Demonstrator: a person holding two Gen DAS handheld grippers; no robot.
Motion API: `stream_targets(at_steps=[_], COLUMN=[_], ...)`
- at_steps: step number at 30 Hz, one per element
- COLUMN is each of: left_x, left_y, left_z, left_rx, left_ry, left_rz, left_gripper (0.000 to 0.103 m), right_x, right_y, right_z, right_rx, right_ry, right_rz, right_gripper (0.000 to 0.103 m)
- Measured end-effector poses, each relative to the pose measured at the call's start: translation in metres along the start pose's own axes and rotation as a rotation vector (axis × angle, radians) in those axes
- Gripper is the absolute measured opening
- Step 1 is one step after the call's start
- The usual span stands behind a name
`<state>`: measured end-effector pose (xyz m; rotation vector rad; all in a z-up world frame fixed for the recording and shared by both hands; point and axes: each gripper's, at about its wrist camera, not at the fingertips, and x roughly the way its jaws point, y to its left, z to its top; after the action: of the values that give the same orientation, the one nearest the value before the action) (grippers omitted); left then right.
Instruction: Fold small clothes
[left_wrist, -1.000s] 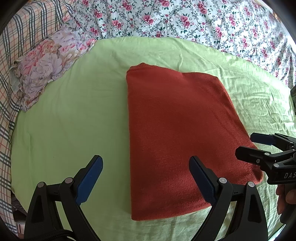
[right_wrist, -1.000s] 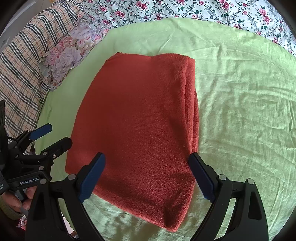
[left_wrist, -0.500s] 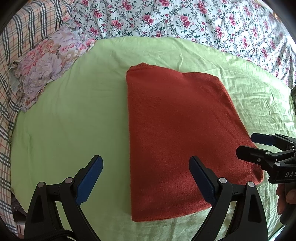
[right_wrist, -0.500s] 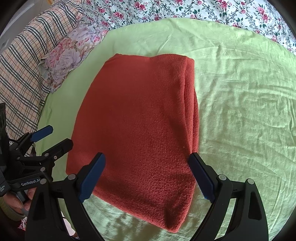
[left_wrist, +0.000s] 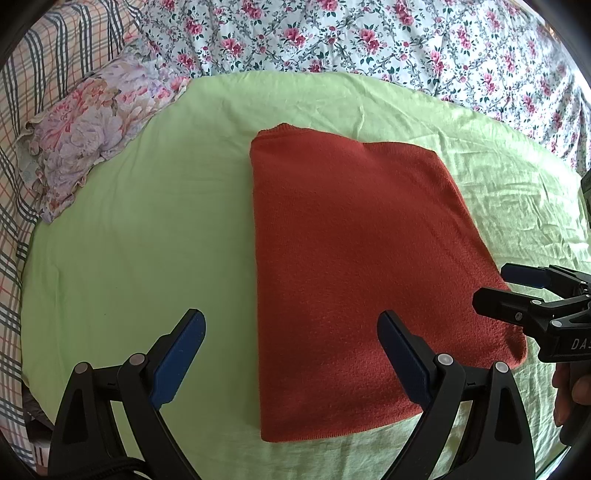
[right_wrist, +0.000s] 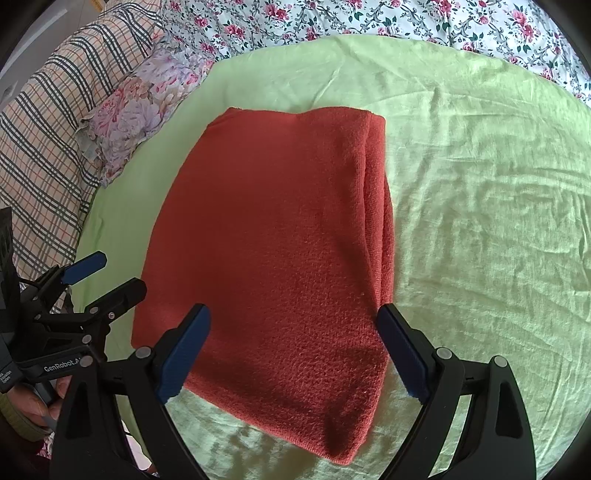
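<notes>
A folded rust-red knitted garment (left_wrist: 354, 266) (right_wrist: 273, 243) lies flat as a neat rectangle on the light green sheet (left_wrist: 140, 229) (right_wrist: 480, 206). My left gripper (left_wrist: 290, 332) hovers open over the garment's near left edge, holding nothing. My right gripper (right_wrist: 293, 328) is open above the near end of the garment, its fingers straddling the cloth without pinching it. The right gripper (left_wrist: 498, 286) also shows at the right edge of the left wrist view, beside the garment's near right corner. The left gripper (right_wrist: 110, 275) appears at the lower left of the right wrist view.
A pink floral pillow (left_wrist: 88, 129) (right_wrist: 136, 107) rests at the sheet's far left edge. A plaid blanket (right_wrist: 48, 118) lies beyond it, and a rose-print bedspread (left_wrist: 351, 37) runs along the back. A hand (left_wrist: 570, 391) grips the right tool's handle.
</notes>
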<state>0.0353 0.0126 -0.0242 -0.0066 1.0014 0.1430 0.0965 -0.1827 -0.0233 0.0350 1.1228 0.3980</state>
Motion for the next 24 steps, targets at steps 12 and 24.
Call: stream_targets(at_steps=[12, 24], left_x=[0.004, 0.007], left_y=[0.002, 0.001], left_z=[0.002, 0.009], left_rx=[-0.007, -0.009], left_ry=[0.007, 0.006], left_rz=[0.000, -0.005], left_gripper=[0.095, 0.095], right_x=[-0.003, 0.003], right_y=[-0.004, -0.009], right_z=[0.011, 0.014], right_rx=[-0.003, 0.009], right_ry=[-0.024, -0.017], right_rz=[0.009, 0.003], right_gripper=[0.092, 0.092])
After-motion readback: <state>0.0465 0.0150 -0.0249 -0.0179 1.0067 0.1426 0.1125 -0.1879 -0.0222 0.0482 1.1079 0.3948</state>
